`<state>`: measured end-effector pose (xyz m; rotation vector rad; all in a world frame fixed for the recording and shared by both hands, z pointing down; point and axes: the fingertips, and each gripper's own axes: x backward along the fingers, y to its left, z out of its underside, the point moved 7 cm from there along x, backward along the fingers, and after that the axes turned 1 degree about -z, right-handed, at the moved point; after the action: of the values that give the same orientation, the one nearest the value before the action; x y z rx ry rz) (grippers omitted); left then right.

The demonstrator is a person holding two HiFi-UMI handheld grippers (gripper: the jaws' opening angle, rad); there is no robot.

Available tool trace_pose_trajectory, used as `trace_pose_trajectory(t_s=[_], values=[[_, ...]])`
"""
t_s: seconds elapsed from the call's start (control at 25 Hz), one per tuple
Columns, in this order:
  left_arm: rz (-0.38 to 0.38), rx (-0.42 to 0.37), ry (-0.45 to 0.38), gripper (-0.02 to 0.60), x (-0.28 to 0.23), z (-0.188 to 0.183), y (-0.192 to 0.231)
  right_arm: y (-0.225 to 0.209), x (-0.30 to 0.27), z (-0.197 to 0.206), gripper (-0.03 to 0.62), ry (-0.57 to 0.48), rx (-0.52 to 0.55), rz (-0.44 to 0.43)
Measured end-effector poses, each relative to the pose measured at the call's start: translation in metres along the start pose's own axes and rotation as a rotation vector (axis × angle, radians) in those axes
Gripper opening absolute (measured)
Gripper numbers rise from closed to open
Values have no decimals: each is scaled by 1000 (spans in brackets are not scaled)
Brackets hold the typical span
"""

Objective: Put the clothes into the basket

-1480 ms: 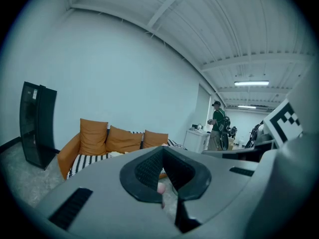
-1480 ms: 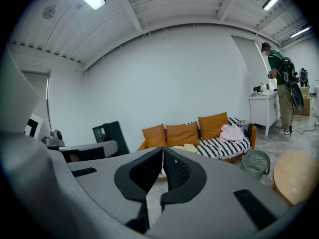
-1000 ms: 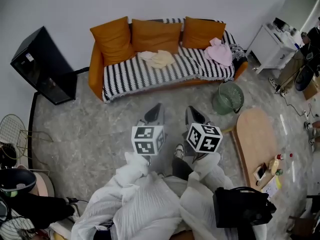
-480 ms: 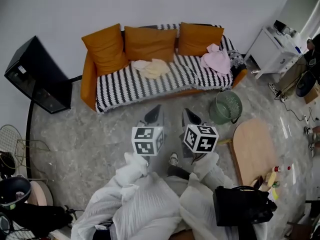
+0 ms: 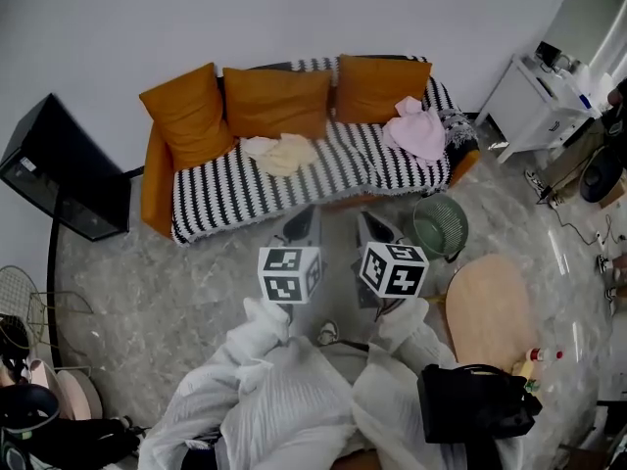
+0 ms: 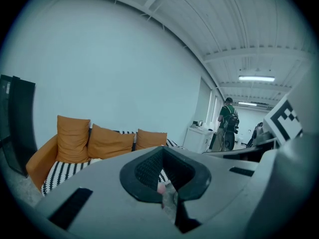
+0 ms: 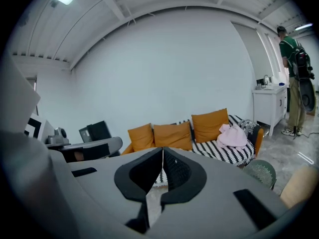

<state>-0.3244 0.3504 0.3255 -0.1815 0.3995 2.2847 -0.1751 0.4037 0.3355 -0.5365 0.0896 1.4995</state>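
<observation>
A cream garment (image 5: 279, 153) lies on the middle seat of the striped sofa (image 5: 225, 184). Near the sofa's right end a pink garment (image 5: 416, 130) (image 7: 232, 136) is heaped. On the floor in front of that end stands a green mesh basket (image 5: 440, 226) (image 7: 260, 172). Side by side, my left gripper (image 5: 302, 221) (image 6: 162, 156) and right gripper (image 5: 376, 226) (image 7: 163, 153) point at the sofa, short of it. Both are shut with nothing in them. The left gripper's own body hides the cream garment in its view.
A black cabinet (image 5: 59, 169) stands left of the sofa and a white cabinet (image 5: 534, 91) at the far right. An oval wooden table (image 5: 487, 306) and a black bag (image 5: 475, 404) are at my right. A person with a backpack (image 7: 294, 59) stands by the white cabinet.
The sofa, the clothes and the basket have drawn nearer to both grippers in the head view. The grippers stay side by side and shut.
</observation>
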Motion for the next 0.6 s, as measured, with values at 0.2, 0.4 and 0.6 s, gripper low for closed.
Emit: trace_pose_trajectory(t_s=[0.2, 0.4, 0.6], values=[[-19, 5, 10, 6, -38, -5, -4, -33, -21, -16, 25, 12, -4, -7], [-35, 4, 46, 6, -63, -3, -1, -54, -43, -19, 25, 32, -50, -9], [-50, 13, 76, 6, -85, -1, 10, -66, -67, -18, 25, 68, -72, -10]])
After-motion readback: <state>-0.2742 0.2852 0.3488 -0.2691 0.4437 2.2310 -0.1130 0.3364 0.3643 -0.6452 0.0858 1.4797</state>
